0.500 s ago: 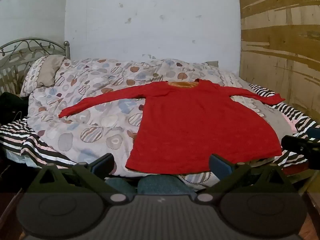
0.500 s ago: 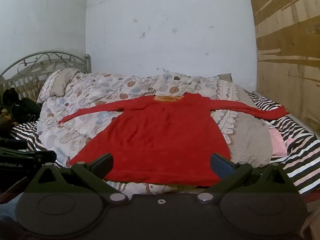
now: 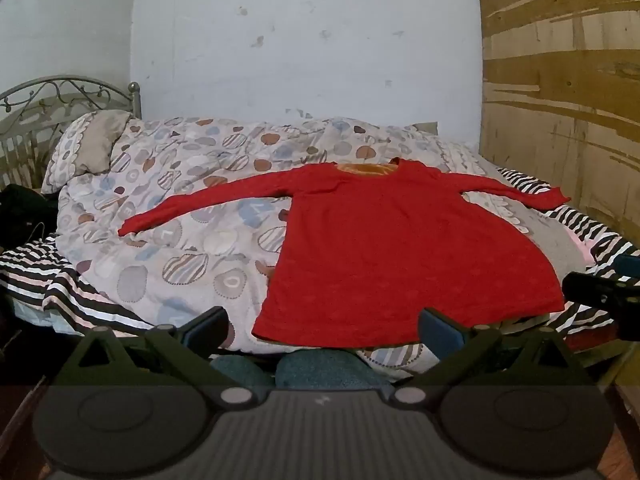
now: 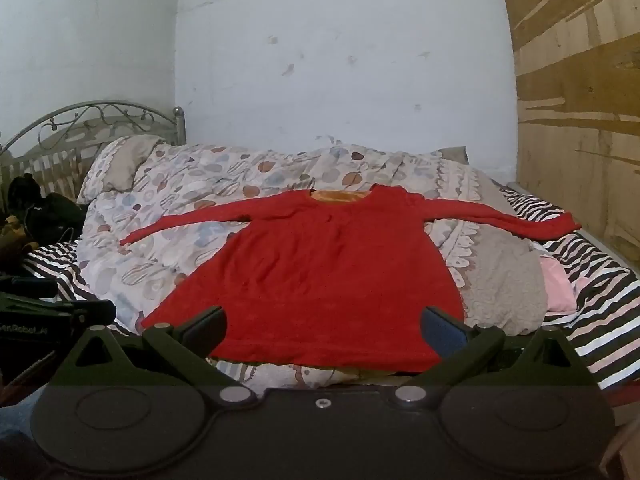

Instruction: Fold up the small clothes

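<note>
A red long-sleeved dress [image 3: 400, 248] lies flat on the bed, both sleeves spread out, neckline with an orange lining at the far end. It also shows in the right wrist view [image 4: 320, 276]. My left gripper [image 3: 322, 330] is open and empty, just before the hem near its left corner. My right gripper [image 4: 324, 332] is open and empty, over the hem's near edge. The right gripper shows at the right edge of the left wrist view [image 3: 600, 292]; the left gripper shows at the left edge of the right wrist view [image 4: 48, 312].
The dress rests on a patterned quilt [image 3: 180, 208] over a striped sheet [image 4: 600, 280]. A pillow [image 3: 92, 148] and metal headboard [image 4: 92, 120] are at the left. A plywood wall [image 3: 560, 120] bounds the right side. Dark items [image 4: 36, 216] lie at the far left.
Both grippers have edged slightly closer to the hem. The dress has not moved.
</note>
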The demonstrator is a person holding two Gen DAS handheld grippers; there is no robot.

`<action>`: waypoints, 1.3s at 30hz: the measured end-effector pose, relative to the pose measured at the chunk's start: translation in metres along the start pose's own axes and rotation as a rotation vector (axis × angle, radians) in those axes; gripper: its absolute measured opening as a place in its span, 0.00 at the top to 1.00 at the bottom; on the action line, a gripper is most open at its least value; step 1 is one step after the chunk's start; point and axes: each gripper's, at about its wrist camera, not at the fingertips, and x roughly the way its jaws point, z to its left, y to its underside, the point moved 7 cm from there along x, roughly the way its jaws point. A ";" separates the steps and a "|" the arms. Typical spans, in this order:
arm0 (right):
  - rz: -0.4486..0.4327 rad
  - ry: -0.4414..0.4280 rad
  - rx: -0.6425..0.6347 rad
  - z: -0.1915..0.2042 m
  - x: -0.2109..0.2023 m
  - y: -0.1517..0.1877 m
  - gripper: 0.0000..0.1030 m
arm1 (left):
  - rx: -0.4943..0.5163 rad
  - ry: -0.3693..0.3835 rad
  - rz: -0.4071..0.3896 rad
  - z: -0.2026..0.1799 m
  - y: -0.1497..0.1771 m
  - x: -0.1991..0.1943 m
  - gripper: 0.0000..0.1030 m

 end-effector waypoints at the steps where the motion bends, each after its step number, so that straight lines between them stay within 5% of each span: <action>1: 0.001 0.000 0.001 -0.001 0.000 0.000 0.00 | 0.001 0.000 -0.001 0.000 0.000 0.000 0.00; 39: 0.002 0.001 -0.006 0.007 -0.004 0.000 0.00 | -0.003 -0.003 0.003 0.003 0.002 -0.004 0.00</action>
